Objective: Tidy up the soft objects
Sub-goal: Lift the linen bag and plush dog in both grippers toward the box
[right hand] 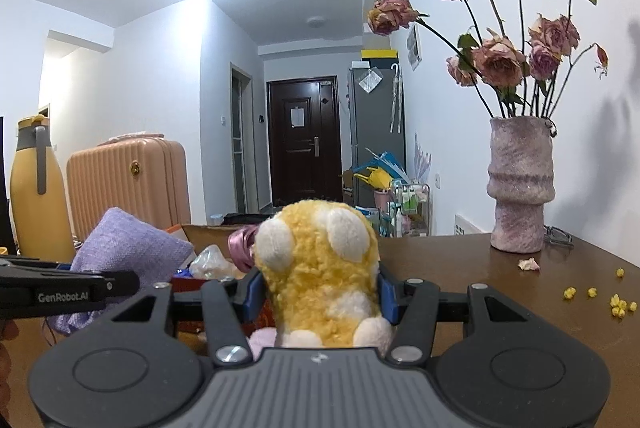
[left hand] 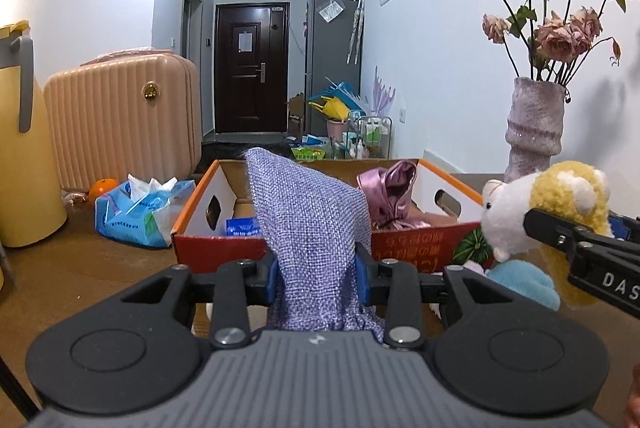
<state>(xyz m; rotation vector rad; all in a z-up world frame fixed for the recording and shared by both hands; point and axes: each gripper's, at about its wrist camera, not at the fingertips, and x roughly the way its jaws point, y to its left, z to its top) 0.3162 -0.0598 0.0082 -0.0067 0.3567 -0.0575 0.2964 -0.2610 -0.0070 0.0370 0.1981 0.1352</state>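
The lilac woven pouch point(left hand: 308, 224) is clamped between the blue pads of the left hand-held gripper point(left hand: 318, 274) and is held in front of the near wall of the cardboard box point(left hand: 424, 246), its free upper end rising above the box rim. The fabric is judged light and limp; it folds under its own weight, so a grip across the gathered lower part, as shown, is preferred to a hold on a loose corner. The yellow and white plush toy point(right hand: 320, 272) is clamped at its body by the right hand-held gripper point(right hand: 318, 294) and is held above the counter point(right hand: 500, 292), just beside the right side of the box. The plush is judged light, compressible and not fragile; a hold across the thick middle is the least likely to slip. Both hand-held grippers are pointed slightly below level toward the box, side by side. A satin pink pouch point(left hand: 390, 194) is already seen inside the box. A vase point(right hand: 520, 188) of dried roses stands toward the far right edge of the counter.
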